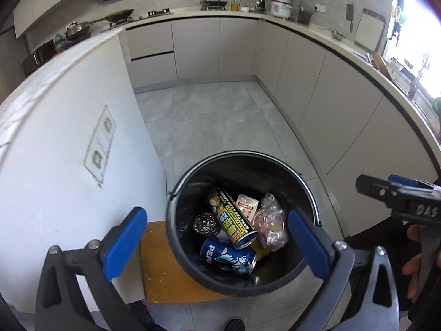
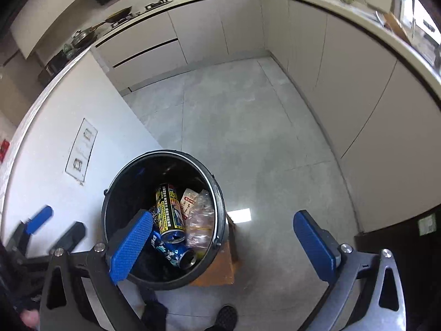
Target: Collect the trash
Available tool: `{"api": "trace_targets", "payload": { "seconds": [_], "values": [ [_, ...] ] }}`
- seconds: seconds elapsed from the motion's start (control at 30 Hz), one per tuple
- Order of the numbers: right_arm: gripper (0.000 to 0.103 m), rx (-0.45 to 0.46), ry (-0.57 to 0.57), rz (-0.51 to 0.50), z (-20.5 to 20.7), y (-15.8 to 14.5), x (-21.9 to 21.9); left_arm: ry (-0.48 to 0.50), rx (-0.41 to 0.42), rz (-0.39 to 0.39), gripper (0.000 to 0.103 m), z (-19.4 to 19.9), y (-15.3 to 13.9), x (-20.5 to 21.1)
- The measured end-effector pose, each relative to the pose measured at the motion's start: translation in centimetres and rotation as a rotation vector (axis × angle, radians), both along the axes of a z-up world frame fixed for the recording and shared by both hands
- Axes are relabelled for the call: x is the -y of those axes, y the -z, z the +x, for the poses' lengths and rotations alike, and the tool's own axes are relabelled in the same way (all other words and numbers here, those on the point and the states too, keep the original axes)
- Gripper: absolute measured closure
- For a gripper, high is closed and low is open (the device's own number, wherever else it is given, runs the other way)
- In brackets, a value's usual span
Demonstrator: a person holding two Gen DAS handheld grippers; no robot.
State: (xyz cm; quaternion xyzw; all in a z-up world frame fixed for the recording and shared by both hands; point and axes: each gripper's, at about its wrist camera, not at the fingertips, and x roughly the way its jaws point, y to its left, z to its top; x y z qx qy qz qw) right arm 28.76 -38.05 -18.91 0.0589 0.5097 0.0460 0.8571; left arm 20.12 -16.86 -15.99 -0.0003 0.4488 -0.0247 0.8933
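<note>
A black round trash bin (image 1: 176, 220) (image 2: 110, 201) stands on a wooden stool (image 1: 162, 270) (image 2: 223, 270). Inside lie a blue Pepsi can (image 1: 228, 256) (image 2: 172, 251), a black-and-yellow can (image 1: 233, 219) (image 2: 169, 211), a steel scourer (image 1: 205, 222), a small printed packet (image 1: 248, 205) (image 2: 190, 200) and a crumpled clear plastic bag (image 1: 271, 224) (image 2: 199, 224). My left gripper (image 1: 217, 244) is open and empty above the bin. My right gripper (image 2: 223, 244) is open and empty over the bin's right rim; it also shows at the right edge of the left wrist view (image 1: 397, 195).
A white island wall (image 1: 69, 151) with a socket plate (image 1: 99, 142) stands left of the bin. Grey floor tiles (image 1: 220, 115) run to beige cabinets (image 1: 330, 96) under a counter with pots, a rice cooker (image 1: 281, 5) and a cutting board (image 1: 368, 29). Shoes (image 2: 226, 317) are below.
</note>
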Motion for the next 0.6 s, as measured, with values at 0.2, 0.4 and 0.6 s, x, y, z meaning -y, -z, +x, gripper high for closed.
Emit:
{"api": "trace_targets", "payload": {
  "seconds": [0.2, 0.4, 0.6],
  "values": [
    [0.000, 0.040, -0.028, -0.052, -2.6, -2.8, -1.5, -0.035, 0.036, 0.007, 0.000, -2.8, -3.2, -2.4],
    [0.000, 0.089, -0.065, -0.091, -5.7, -6.5, -4.0, -0.078, 0.055, 0.017, 0.000, -6.0, -5.8, -5.1],
    [0.000, 0.127, -0.066, -0.104, -8.3, -9.7, -5.6, -0.093, 0.083, 0.018, 0.000, -8.4, -7.7, -7.3]
  ]
}}
